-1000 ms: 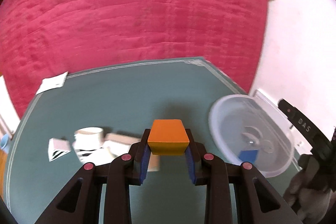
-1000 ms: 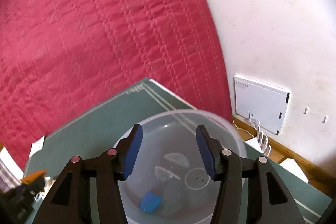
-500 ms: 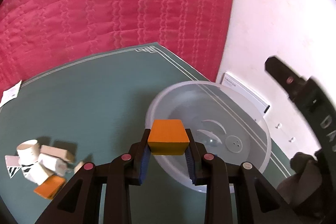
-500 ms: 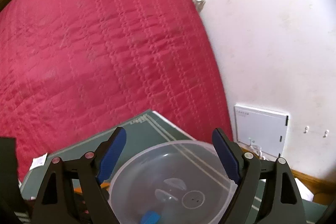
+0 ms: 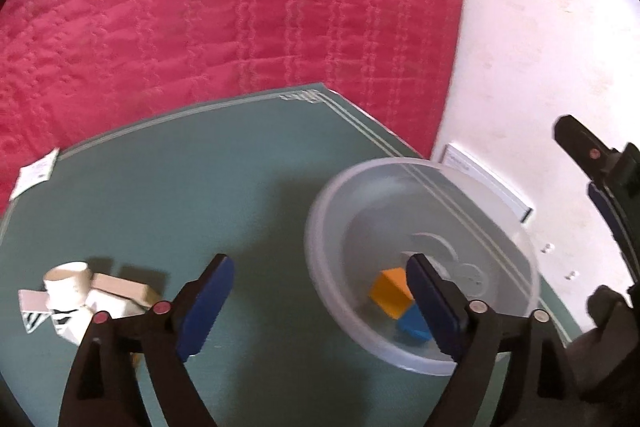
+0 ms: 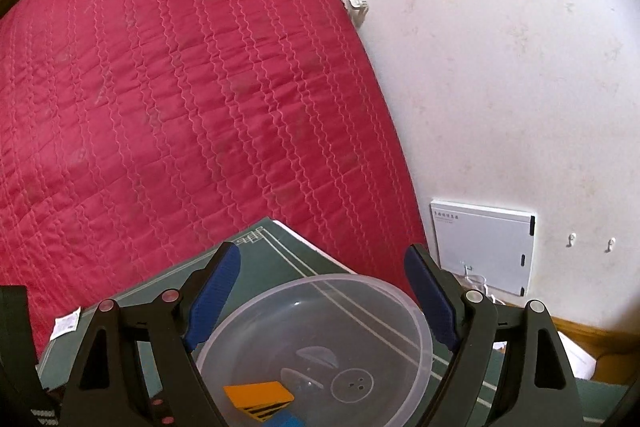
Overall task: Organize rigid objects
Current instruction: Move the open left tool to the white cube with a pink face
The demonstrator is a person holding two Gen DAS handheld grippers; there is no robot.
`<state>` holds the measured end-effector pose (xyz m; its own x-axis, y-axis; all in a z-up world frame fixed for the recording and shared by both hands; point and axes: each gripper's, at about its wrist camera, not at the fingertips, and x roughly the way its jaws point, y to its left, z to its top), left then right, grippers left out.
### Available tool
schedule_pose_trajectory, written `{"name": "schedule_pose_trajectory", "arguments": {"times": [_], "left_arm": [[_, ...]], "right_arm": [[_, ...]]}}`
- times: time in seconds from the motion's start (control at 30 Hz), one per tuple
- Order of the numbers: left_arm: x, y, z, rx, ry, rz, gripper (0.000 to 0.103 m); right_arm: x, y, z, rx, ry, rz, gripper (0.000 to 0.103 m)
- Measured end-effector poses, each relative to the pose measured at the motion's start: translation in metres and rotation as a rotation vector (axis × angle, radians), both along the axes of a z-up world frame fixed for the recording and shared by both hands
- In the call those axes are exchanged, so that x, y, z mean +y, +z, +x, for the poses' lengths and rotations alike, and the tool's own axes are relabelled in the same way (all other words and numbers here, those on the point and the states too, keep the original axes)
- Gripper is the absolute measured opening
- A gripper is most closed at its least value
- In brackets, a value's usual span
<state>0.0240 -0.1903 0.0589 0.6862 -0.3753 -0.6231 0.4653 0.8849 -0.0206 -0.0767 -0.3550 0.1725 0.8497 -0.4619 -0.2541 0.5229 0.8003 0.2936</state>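
Observation:
A clear plastic bowl stands on the green table at the right. An orange block and a blue block lie inside it; the bowl, orange block and blue block also show in the right wrist view. My left gripper is open and empty above the bowl's left rim. My right gripper is open and empty above the bowl. A pile of white and beige blocks lies at the table's left.
The green table ends at a red quilted bed behind it. A white wall with a white panel is on the right. A paper tag lies at the table's far left edge.
My left gripper opened and the orange block dropped into the bowl beside the blue block. My right gripper opened wider and lifted a little.

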Motion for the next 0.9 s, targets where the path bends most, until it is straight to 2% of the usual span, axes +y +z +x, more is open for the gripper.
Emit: {"name": "schedule_pose_trajectory", "arguments": {"times": [0.17, 0.47, 0.9], "left_arm": [[0.016, 0.005, -0.001, -0.028, 0.054, 0.005, 0.096], [0.053, 0.014, -0.001, -0.051, 0.14, -0.008, 0.098], [0.135, 0.013, 0.002, -0.061, 0.346, 0.014, 0.098]], "right_arm": [[0.003, -0.003, 0.003, 0.005, 0.052, 0.025, 0.085], [0.027, -0.005, 0.007, 0.014, 0.164, -0.028, 0.085], [0.059, -0.012, 0.012, 0.05, 0.272, -0.103, 0.085]]}}
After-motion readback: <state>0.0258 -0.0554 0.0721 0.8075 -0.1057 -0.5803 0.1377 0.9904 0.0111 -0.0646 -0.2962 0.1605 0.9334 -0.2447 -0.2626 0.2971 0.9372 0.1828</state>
